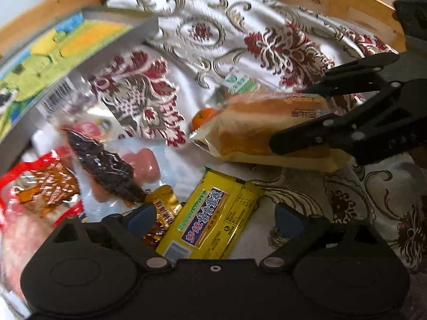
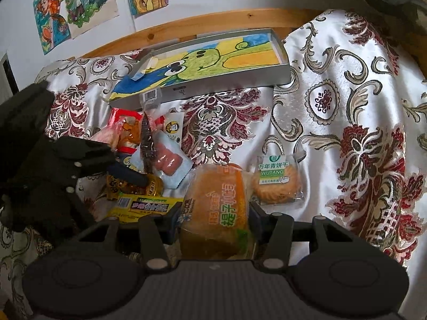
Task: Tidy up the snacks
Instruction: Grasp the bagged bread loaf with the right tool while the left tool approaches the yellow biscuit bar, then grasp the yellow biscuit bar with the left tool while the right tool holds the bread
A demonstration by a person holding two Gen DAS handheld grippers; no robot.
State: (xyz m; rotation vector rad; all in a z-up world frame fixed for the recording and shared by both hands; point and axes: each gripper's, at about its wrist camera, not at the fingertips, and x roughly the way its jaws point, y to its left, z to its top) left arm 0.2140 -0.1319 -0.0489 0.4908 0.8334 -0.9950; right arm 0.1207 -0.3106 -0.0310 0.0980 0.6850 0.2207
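Clamped on a wrapped bread roll [image 2: 216, 208] by the right gripper [image 2: 213, 217]: low centre of the right wrist view, pads pressed against both sides of the wrapper, roll pointing away from the camera up the frame. In the left wrist view, the same roll at right of centre, long axis running left to right, black fingers biting its right end. Hard to say whether lifted or resting on the patterned cloth [image 2: 347, 80].

Left gripper [image 1: 213, 214] spread wide, nothing between its pads, poised above a yellow packet [image 1: 213, 218] at lower centre of its own view; packet's long axis slanting from lower left to upper right between the two fingers. Gold packet [image 1: 162, 213] just beside it on the left, partly under the left finger.

Rest of the snacks heaped at left: a dark dried strip [image 1: 104, 165], a pink sausage pack [image 1: 144, 165], a red packet [image 1: 40, 186]. A cookie pack [image 2: 277, 181] alone, just right of the roll in the right wrist view, touching or nearly so.

Likely destination, the shallow tray [image 2: 283, 53] with a frog drawing inside, at upper centre of the right wrist view, straight beyond the roll and well apart. Forward carry along the roll's own axis, then; right hand plainly nearer to that job, left better placed for the yellow packet.
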